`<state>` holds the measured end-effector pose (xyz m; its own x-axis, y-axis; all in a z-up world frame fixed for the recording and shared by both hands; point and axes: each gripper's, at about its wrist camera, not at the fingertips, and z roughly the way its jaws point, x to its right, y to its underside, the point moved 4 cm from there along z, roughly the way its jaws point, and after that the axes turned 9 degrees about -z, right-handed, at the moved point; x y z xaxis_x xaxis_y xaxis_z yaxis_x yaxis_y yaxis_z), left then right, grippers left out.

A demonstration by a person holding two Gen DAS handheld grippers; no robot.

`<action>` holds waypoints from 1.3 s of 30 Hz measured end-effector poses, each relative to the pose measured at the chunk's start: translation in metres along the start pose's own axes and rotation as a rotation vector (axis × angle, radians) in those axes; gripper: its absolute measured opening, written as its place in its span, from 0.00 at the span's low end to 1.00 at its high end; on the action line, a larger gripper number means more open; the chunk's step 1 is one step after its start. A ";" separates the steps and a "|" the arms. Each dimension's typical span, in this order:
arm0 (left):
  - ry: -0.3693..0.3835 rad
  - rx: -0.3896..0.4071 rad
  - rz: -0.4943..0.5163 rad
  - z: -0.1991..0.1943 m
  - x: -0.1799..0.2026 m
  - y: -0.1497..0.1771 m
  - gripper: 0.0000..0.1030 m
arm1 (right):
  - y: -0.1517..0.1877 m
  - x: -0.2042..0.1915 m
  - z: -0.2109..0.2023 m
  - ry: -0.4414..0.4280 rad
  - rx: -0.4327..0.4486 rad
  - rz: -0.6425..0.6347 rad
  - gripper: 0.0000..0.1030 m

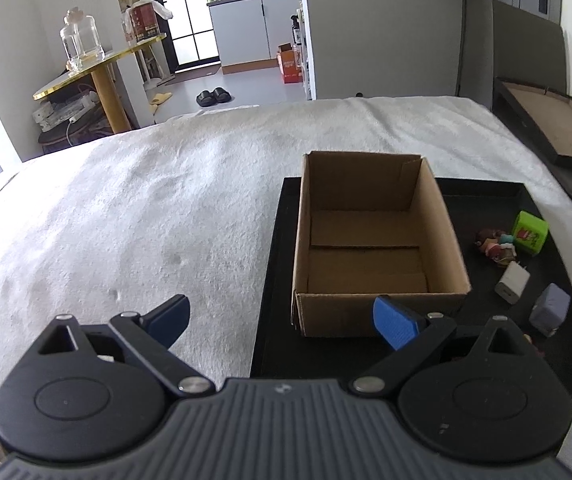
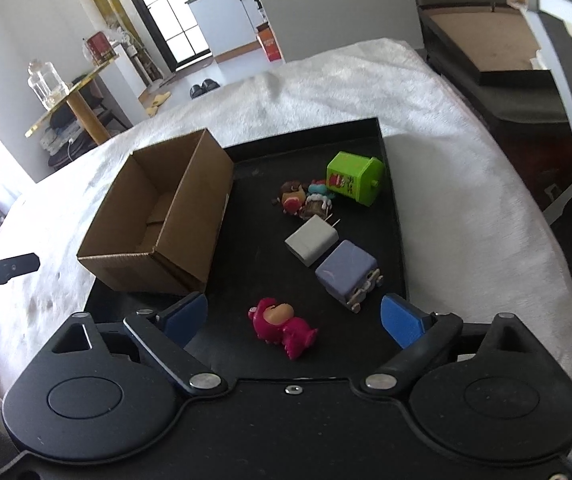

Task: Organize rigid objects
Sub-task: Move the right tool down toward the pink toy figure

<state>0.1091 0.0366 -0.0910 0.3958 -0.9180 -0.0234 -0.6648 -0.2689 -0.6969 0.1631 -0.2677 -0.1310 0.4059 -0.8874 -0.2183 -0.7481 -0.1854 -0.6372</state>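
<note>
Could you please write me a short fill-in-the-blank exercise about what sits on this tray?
1. The cardboard box on the black tray is ____ inside.
2. The toy nearest the right tool is ____ in colour.
3. The white charger lies between the purple block and the ____ cube.
4. Both the left tool and the right tool are ____.

Answers: empty; pink; green; open

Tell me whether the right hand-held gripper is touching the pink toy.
Apart. In the right wrist view, the right hand-held gripper stands open around the pink toy, with black tray visible between the toy and each blue pad.
</note>
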 end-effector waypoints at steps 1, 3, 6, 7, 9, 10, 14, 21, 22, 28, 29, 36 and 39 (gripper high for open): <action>-0.001 -0.004 -0.001 0.004 0.001 0.000 0.95 | 0.001 0.000 0.005 0.000 -0.011 -0.001 0.87; -0.008 -0.009 -0.006 0.012 0.001 0.001 0.95 | 0.003 0.000 0.014 0.001 -0.031 -0.005 0.84; -0.017 -0.013 -0.013 0.023 0.001 0.001 0.94 | 0.007 -0.002 0.027 -0.006 -0.059 -0.003 0.80; -0.019 -0.013 -0.017 0.027 0.000 0.001 0.93 | 0.008 -0.003 0.031 -0.007 -0.071 -0.002 0.80; -0.023 -0.010 -0.022 0.033 0.001 0.000 0.93 | 0.011 -0.004 0.042 -0.004 -0.095 -0.001 0.77; -0.027 -0.005 -0.021 0.037 0.001 -0.001 0.93 | 0.011 -0.005 0.046 -0.005 -0.105 -0.003 0.75; -0.028 0.010 -0.026 0.049 0.004 -0.004 0.91 | 0.014 -0.007 0.060 0.004 -0.144 0.002 0.75; -0.032 0.022 -0.064 0.070 0.007 -0.010 0.79 | 0.015 -0.008 0.079 0.034 -0.191 0.022 0.76; -0.032 0.024 -0.065 0.072 0.008 -0.011 0.78 | 0.015 -0.009 0.081 0.038 -0.199 0.015 0.76; -0.038 0.025 -0.054 0.086 0.014 -0.012 0.72 | 0.018 -0.014 0.098 0.050 -0.241 0.002 0.77; -0.046 0.026 -0.048 0.087 0.016 -0.011 0.72 | 0.019 -0.016 0.101 0.051 -0.246 -0.003 0.77; -0.095 0.018 -0.042 0.095 0.016 -0.007 0.67 | 0.018 -0.031 0.114 0.078 -0.257 -0.064 0.80; -0.119 0.020 -0.040 0.096 0.016 -0.008 0.64 | 0.019 -0.035 0.118 0.115 -0.273 -0.089 0.77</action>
<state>0.1811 0.0521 -0.1548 0.4950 -0.8652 -0.0798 -0.6349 -0.2975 -0.7130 0.1964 -0.1902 -0.2221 0.4260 -0.9015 -0.0760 -0.8320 -0.3574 -0.4243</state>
